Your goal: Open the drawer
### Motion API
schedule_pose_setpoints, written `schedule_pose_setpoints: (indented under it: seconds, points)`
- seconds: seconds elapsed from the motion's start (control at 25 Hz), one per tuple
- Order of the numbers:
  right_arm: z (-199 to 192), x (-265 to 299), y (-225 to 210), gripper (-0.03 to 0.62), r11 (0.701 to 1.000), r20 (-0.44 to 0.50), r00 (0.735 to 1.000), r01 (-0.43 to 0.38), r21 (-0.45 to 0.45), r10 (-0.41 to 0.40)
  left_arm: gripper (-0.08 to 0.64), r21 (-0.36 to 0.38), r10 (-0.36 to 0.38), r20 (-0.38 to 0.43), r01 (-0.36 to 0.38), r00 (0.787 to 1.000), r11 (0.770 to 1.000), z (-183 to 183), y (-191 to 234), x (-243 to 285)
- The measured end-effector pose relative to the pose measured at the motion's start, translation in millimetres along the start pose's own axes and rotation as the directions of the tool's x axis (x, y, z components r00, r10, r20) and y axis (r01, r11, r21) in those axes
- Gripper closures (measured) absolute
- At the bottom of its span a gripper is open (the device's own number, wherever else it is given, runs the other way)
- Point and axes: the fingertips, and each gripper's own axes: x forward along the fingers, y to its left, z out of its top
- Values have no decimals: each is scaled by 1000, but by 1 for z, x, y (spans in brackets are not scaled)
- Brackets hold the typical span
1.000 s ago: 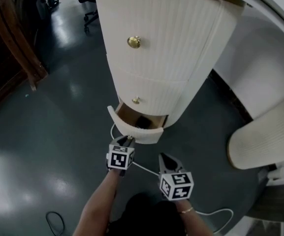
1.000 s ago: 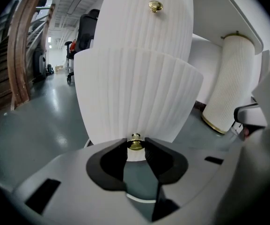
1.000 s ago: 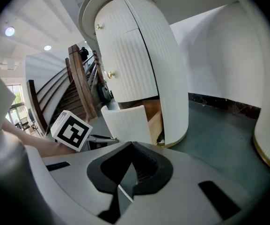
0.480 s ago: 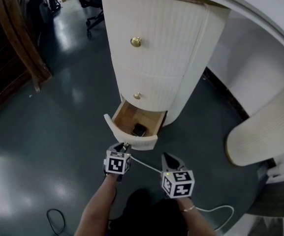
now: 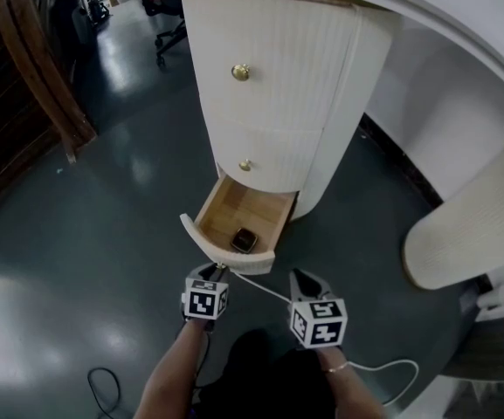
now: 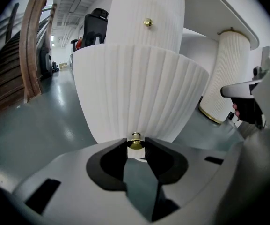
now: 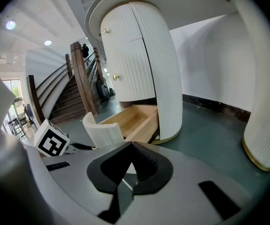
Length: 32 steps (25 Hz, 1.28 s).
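The bottom drawer [image 5: 225,244] of a white ribbed cabinet [image 5: 278,77] stands pulled out, and its wooden inside shows a small dark object [image 5: 245,240]. My left gripper [image 5: 217,271] is at the drawer's front. In the left gripper view the left gripper [image 6: 135,145] is shut on the drawer's brass knob [image 6: 135,141], with the ribbed drawer front [image 6: 139,90] right behind it. My right gripper [image 5: 307,278] hangs to the right of the drawer and touches nothing. In its own view the right gripper [image 7: 132,147] has its tips together, and the drawer [image 7: 130,120] lies beyond.
Two upper drawers stay closed, each with a brass knob [image 5: 241,72] [image 5: 245,165]. A white cable [image 5: 260,291] runs across the dark floor under the grippers. A white ribbed column [image 5: 470,225] stands at the right, a wooden stair rail [image 5: 33,68] at the left, an office chair [image 5: 169,29] behind.
The bottom drawer has slid farther out with my left gripper on its knob, and the dark object inside has come into view. The right gripper has barely moved.
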Motion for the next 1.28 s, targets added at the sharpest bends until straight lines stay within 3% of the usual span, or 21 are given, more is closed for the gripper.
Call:
schedule_pose_setpoints:
  seconds: [0.52,1.12,1.28]
  points:
    - [0,0,1,589,1000,-17,1000,5,5,-5,446,-12,-15,3,15,1000,1000,-26,-3,-23]
    - [5,-7,-1,589,1000,-5,1000,8,5,-8,445,-20,27,-62,-29,998,999,-43,-2,-36]
    - [6,-10,1,589,1000,-6,1000,6,13,-6,445,-41,46,-44,-48,998,998,-38,-2,-48]
